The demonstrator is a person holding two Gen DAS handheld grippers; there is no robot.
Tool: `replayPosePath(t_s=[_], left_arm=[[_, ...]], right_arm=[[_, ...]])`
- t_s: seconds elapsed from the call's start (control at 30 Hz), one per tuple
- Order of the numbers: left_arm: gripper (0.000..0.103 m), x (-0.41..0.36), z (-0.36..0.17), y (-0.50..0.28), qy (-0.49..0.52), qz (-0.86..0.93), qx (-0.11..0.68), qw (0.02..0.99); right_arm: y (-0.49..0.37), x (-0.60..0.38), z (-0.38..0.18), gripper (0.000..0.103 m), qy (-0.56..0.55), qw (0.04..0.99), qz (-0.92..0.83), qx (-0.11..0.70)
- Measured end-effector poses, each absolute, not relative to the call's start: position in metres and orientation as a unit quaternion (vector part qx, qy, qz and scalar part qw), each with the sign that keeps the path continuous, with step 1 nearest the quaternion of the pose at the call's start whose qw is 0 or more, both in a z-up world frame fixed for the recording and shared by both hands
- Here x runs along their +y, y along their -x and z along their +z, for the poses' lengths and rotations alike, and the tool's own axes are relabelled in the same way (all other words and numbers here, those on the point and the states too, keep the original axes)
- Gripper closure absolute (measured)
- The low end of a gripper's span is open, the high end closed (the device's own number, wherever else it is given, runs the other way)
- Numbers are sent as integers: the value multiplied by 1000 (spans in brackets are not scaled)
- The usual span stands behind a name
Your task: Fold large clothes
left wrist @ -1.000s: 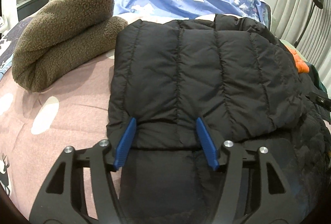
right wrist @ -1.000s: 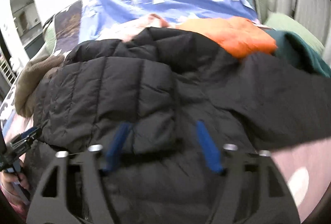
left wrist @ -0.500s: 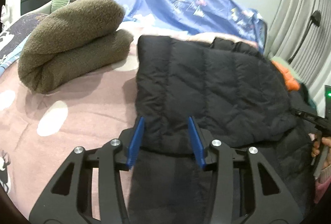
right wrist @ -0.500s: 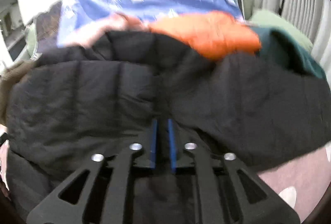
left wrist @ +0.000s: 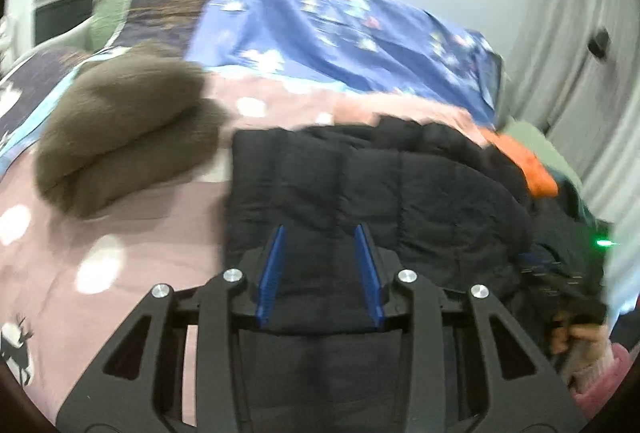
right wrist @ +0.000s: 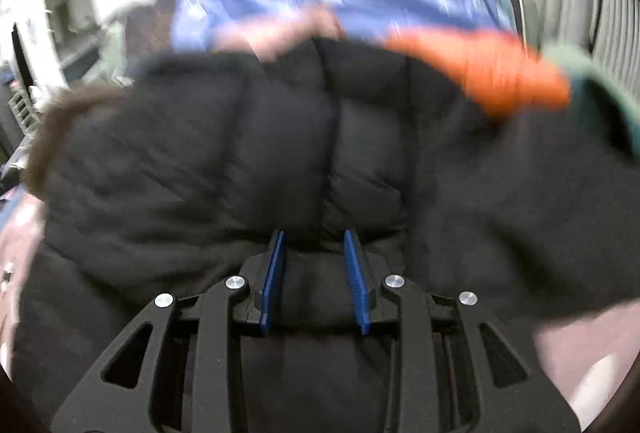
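Observation:
A black quilted puffer jacket (left wrist: 400, 185) lies spread on a pink dotted bedsheet (left wrist: 120, 217). My left gripper (left wrist: 320, 229) has the jacket's near hem bunched between its blue pads (left wrist: 276, 265), and its jaws are closing on it. In the right wrist view the same jacket (right wrist: 200, 153) fills the picture. My right gripper (right wrist: 313, 233) is shut on a fold of its near edge. At the right edge of the left wrist view a person's hand (left wrist: 580, 337) holds the other gripper.
A folded brown fleece (left wrist: 128, 137) lies left of the jacket. An orange garment (left wrist: 532, 169) and a green one (right wrist: 592, 89) lie at its far right. A blue patterned blanket (left wrist: 320, 33) covers the head of the bed. White curtains hang on the right.
Both grippers went from wide open to closed on the jacket's near edge. The left one has risen with the hem. The right view has blurred from motion.

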State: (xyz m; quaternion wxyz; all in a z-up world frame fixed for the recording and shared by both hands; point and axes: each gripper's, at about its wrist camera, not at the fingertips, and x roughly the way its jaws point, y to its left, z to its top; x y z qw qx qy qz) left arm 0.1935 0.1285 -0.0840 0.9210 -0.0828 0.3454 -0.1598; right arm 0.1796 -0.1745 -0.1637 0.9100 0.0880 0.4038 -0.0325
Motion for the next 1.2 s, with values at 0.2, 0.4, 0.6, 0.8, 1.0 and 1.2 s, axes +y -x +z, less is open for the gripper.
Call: replayPosePath(t_s=[0.2,0.4,0.6,0.8,1.0,1.2], left_arm=[[26,45,-136,-212,11,-197,384,902],[17,33,-165,-214,-9,-185,403,896],[13,40,-167,-217,5,-193,407,893],[12,39,-165,-216,2,-190,405,894],[12,35,-165,-216,1,-190,405,894],[11,35,-166,-217,5,-192,405,894]], right_arm=[[-179,-182,-164,72,-111,910,-20,400],[-146,-213,-142,72,-169,910,3,379],[-76,-319,-90,49,-221,927,-88,289],[39,-494,-115,46,-425,826,-300,217],[78,-563,-161,46,-543,774,-285,157],[77,-590,-170,91,-591,746,-288,105]])
